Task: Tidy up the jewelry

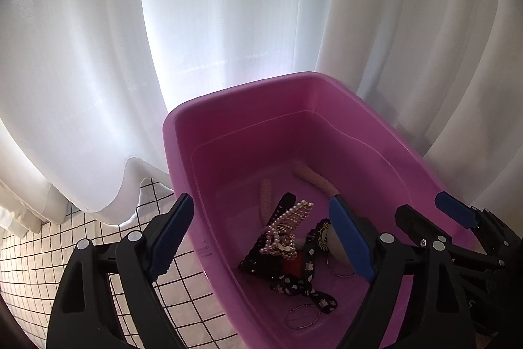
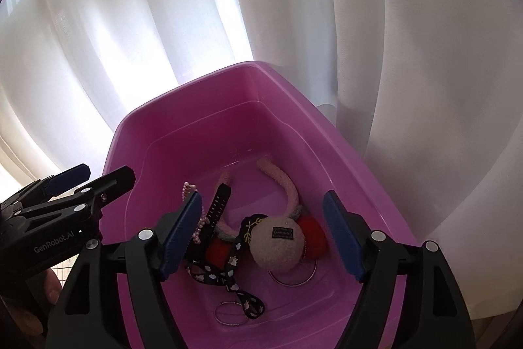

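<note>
A: Nearest the lens in the left wrist view: the left gripper [image 1: 261,237], jaws spread wide and empty. One blue pad [image 1: 171,237] stands outside the pink tub [image 1: 228,94], over the checked cloth [image 1: 39,267]; the other hangs inside it.

B: And the right gripper [image 2: 261,239]?

A: Likewise open, gripping nothing, both pads inside the tub above the jewelry pile. Whether either pad touches the wall cannot be told.

B: Where does the jewelry lie?

A: On the tub floor: a pearl hair comb [image 1: 287,224], a black strap [image 2: 219,205], a patterned ribbon [image 2: 228,277], thin metal hoops [image 1: 302,316], a fuzzy headband [image 2: 287,185].

B: What differs between views?

A: Only the right wrist view shows the cream pom-pom [image 2: 279,242] with its label and the red pom-poms [image 2: 312,233]; the left shows the cloth. White curtains [image 1: 228,5] hang behind.
</note>
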`<state>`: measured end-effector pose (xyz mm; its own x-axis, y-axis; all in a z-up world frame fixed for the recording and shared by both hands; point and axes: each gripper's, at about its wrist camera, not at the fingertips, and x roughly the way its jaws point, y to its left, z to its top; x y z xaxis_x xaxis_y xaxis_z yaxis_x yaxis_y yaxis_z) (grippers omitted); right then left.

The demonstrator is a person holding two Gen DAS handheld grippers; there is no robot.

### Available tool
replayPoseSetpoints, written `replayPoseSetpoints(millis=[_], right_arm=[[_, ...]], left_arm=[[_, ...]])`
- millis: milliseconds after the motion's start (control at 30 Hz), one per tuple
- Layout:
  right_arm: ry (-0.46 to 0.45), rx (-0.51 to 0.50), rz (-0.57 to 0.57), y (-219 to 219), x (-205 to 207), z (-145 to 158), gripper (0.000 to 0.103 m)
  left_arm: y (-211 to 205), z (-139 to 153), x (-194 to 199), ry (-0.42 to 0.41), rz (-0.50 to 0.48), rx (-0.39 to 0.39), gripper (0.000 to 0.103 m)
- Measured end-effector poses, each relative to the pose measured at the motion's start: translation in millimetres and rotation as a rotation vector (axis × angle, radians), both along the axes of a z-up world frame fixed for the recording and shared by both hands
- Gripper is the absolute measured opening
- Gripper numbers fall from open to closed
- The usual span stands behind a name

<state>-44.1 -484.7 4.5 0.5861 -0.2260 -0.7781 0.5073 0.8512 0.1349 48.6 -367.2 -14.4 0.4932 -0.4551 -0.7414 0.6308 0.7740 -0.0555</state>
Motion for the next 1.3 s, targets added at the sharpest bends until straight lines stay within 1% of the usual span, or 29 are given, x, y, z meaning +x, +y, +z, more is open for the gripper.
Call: replayPoseSetpoints(millis=[133, 333, 433, 700, 833, 1300], right_arm=[[-0.007, -0.009, 0.000, 5, -5, 3, 0.073], [-0.016, -0.002, -0.003, 10, -11, 8, 0.073], [-0.013, -0.008, 0.002, 15, -13, 10, 0.073], [-0.006, -0.021, 0.019, 24, -13, 13, 0.073], [-0.009, -0.025, 0.017, 28, -14, 14, 0.073], [-0.023, -0.030, 0.020, 33, -18, 21, 0.073]], left_arm=[[4, 4, -3, 0.007, 0.016, 0.006, 0.086], [11, 9, -3, 0.030, 0.057, 0.020, 0.093], [16, 12, -4, 0.036, 0.076, 0.027, 0.094], [20, 21, -11, -0.014, 0.088, 0.061, 0.095], [23, 21, -10, 0.011, 0.084, 0.055, 0.096], [32, 23, -12, 0.008, 0.100, 0.058, 0.096]])
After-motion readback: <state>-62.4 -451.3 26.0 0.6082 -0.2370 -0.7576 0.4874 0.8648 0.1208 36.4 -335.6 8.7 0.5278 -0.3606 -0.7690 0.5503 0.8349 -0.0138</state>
